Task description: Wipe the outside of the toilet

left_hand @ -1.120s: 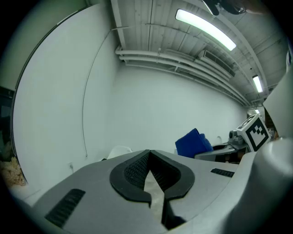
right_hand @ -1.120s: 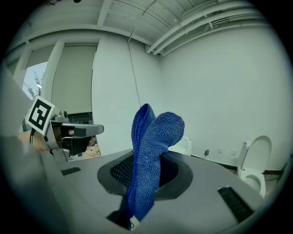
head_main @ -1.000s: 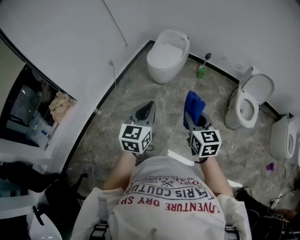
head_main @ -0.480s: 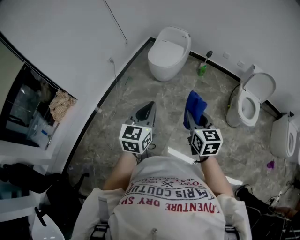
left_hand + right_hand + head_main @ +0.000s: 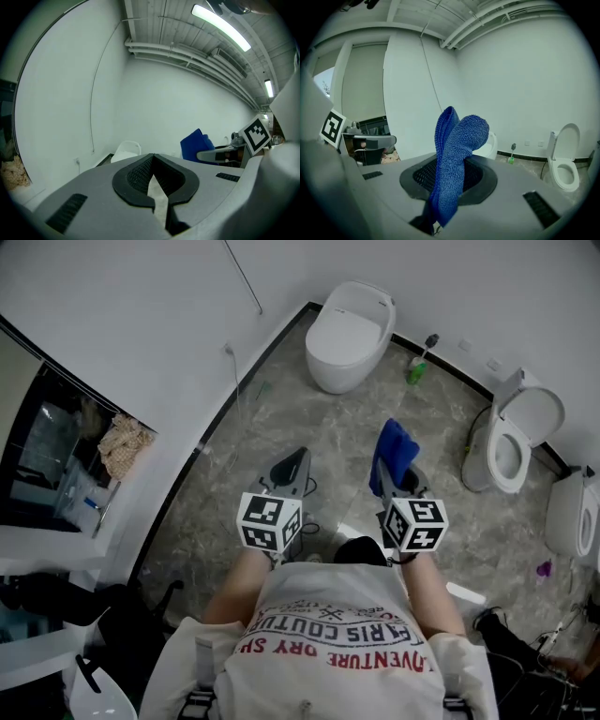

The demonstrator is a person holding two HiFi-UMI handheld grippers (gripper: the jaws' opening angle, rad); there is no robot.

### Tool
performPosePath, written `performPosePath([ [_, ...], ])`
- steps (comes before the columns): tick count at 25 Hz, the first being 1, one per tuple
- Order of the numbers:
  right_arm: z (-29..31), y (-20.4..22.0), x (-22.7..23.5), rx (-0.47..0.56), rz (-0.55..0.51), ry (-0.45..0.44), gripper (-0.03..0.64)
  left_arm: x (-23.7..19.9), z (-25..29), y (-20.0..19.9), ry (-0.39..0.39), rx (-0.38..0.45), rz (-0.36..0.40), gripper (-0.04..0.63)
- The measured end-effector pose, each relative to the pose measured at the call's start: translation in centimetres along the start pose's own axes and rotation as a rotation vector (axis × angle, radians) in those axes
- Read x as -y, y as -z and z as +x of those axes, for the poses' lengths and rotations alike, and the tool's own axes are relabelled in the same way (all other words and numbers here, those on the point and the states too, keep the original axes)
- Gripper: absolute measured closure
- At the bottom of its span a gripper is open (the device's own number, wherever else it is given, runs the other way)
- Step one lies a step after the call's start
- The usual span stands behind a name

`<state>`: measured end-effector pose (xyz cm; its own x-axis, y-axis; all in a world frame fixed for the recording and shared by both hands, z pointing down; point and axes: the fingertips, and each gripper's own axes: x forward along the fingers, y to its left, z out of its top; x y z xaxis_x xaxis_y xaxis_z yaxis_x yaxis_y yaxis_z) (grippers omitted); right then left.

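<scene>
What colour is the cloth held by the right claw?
Blue. The cloth shows best in the right gripper view.

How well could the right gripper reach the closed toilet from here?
Probably not yet: the right gripper, shut on the blue cloth, sits well short of the closed toilet; only bare floor lies between.

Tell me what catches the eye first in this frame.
A bright blue terry cloth stands clamped in the right gripper, vivid against the grey marbled floor. Ahead by the far wall sits a closed white oval toilet, with an open-lidded white toilet off to the right.
</scene>
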<state>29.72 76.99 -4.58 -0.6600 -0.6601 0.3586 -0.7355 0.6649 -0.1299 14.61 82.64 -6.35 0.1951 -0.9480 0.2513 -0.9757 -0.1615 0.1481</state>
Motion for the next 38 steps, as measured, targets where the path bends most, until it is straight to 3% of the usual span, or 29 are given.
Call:
performPosePath([
  [8, 7.6, -0.9, 6.0, -0.039, 0.000, -0.044, 0.541, -2.1, 8.5, 0.0, -0.040, -0.030, -0.020, 0.588],
  [17, 18.6, -7.7, 19.0, -0.066, -0.047, -0.109, 0.541, -2.9, 25.4, -5.8, -0.106, 0.019, -0.067, 0.588],
  [24, 25.7, -12.0, 28.0, -0.068, -0.020, -0.086, 0.541, -3.8, 36.1, -8.7, -0.105, -0.009, -0.056, 0.588],
  [31, 35.1, -13.3, 34.0, -0.112, 0.023, -0.032, 0.541, -9.6, 46.7, -8.9, -0.077, -0.070, -0.102, 0.589],
  [38, 48.2, -18.2, 39.0, -0.120, 0.043, 0.042, 0.541, -18.3, 60.3, -13.5, 0.005, -0.077, -0.075, 0.588],
])
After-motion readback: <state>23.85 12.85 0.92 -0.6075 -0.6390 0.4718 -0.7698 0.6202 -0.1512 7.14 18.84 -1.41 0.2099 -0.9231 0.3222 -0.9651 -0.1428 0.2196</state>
